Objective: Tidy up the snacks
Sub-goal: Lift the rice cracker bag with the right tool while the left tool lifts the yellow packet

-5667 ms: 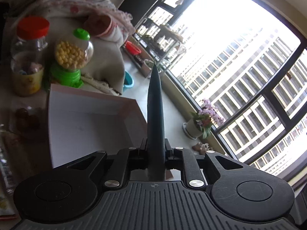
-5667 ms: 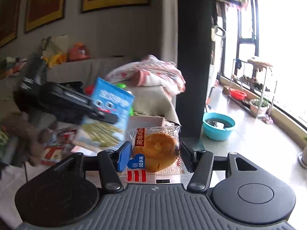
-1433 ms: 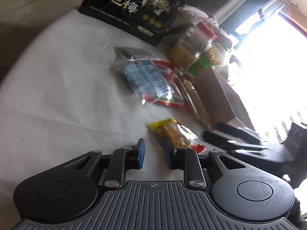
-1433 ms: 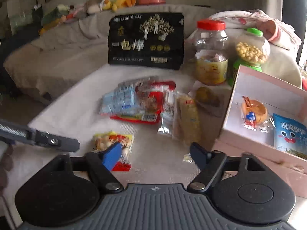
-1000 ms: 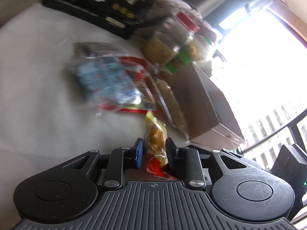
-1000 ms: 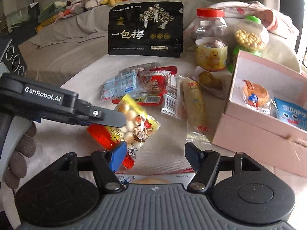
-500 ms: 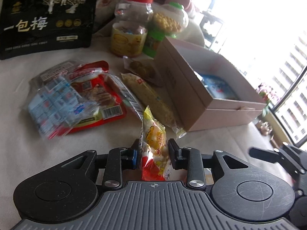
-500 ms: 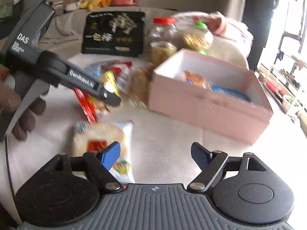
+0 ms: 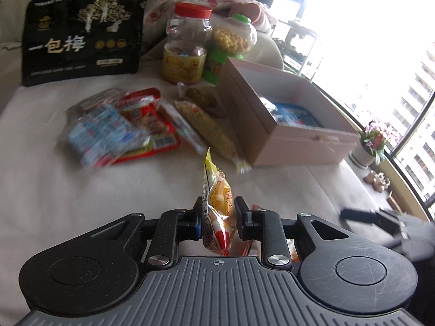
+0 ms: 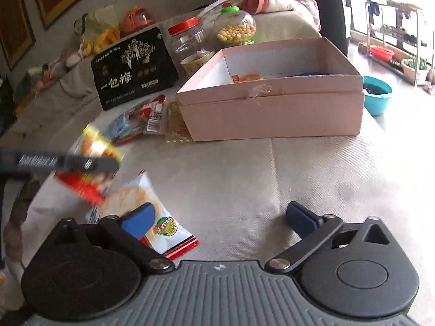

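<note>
My left gripper (image 9: 218, 213) is shut on a yellow and red snack packet (image 9: 217, 203) and holds it edge-on above the white cloth; the packet also shows blurred in the right wrist view (image 10: 92, 163). The open pink box (image 9: 282, 125) stands ahead to the right, with a blue packet (image 9: 293, 114) inside; in the right wrist view the box (image 10: 272, 114) also holds a round pastry (image 10: 246, 77). My right gripper (image 10: 220, 217) is open and empty, just right of a white rice-cracker packet (image 10: 141, 217) lying on the cloth.
A pile of loose snack packets (image 9: 127, 127) lies left of the box. A big black bag (image 9: 81, 35), a red-lidded jar (image 9: 187, 49) and a green-capped candy jar (image 9: 233, 38) stand at the back. A flower pot (image 9: 372, 144) is on the windowsill at right.
My left gripper took the yellow packet off the cloth, lifted it and swung toward the box. My right gripper swung right and lowered beside the rice-cracker packet, jaws still open.
</note>
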Available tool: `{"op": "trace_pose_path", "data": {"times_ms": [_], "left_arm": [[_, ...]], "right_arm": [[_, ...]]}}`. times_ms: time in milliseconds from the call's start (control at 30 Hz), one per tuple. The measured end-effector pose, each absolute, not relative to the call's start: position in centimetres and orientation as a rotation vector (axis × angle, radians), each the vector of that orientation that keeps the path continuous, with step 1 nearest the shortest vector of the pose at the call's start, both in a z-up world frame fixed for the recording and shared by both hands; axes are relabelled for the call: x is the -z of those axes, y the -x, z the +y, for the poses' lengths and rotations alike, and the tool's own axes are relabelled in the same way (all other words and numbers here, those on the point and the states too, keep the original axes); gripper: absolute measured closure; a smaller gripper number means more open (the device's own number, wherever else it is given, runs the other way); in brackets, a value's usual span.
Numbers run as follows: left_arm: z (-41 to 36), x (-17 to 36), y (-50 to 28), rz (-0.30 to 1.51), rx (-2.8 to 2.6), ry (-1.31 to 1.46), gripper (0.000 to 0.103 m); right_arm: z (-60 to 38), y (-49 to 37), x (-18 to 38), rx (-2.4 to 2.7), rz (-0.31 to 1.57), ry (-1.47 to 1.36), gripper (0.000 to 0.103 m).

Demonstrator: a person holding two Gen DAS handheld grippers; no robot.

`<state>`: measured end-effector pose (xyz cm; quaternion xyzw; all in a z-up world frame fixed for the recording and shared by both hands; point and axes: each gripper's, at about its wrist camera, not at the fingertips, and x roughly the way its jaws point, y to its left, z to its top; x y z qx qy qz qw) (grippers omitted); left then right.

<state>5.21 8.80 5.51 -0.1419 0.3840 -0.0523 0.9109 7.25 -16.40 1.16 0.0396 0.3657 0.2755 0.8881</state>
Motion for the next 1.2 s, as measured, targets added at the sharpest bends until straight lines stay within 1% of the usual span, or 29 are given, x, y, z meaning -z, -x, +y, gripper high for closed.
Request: {"op": "trace_pose_path", "data": {"times_ms": [167,333,433,533,767,900,1000,1033,1100,1200], "left_arm": [[8.1,-6.1,-1.3,0.771,0.097,0.298,0.076],[8.5,-6.2,0.8,0.76,0.048,0.269,0.076],[9.2,-6.1,1.2,0.754,0.029,0.281,0.076],[9.8,-6.1,1.4,0.743,0.02,0.297,0.076],[10.7,-6.2,1.5,0.725,0.019,0.317,0.076],[11.6,-6.3,1.7,0.71,0.007,0.356,0.076],[12.9,-6.3,2.1,0.7,-0.004,0.418,0.076],[13.3,-6.4,2.3,0.697,-0.011,0.43,0.076],[13.8,-6.5,2.8,0.691,-0.03,0.437,0.076],[14.4,-6.7,3.3,0.686,-0.043,0.446,0.076]], "right_arm": [[-15.6,-6.8,-1.2,-0.552,0.757,-0.027,0.0],[-14.3,-6.8,-1.8,-0.608,0.781,0.111,0.0],[-13.8,-5.6,-2.3,-0.677,0.77,0.144,0.0],[-12.0,-3.7,-2.4,-0.766,0.771,0.27,0.001],[-8.0,-0.5,-3.9,-0.944,0.682,0.423,0.001],[-5.1,-0.4,-4.0,-1.012,0.635,0.503,0.001],[-3.2,-1.3,-2.9,-1.027,0.677,0.544,0.001],[-2.8,-1.6,-2.6,-1.038,0.709,0.533,0.001],[-2.7,-2.0,-2.1,-1.049,0.762,0.513,0.006],[-3.1,-2.1,-1.9,-1.04,0.776,0.473,0.01]]}}
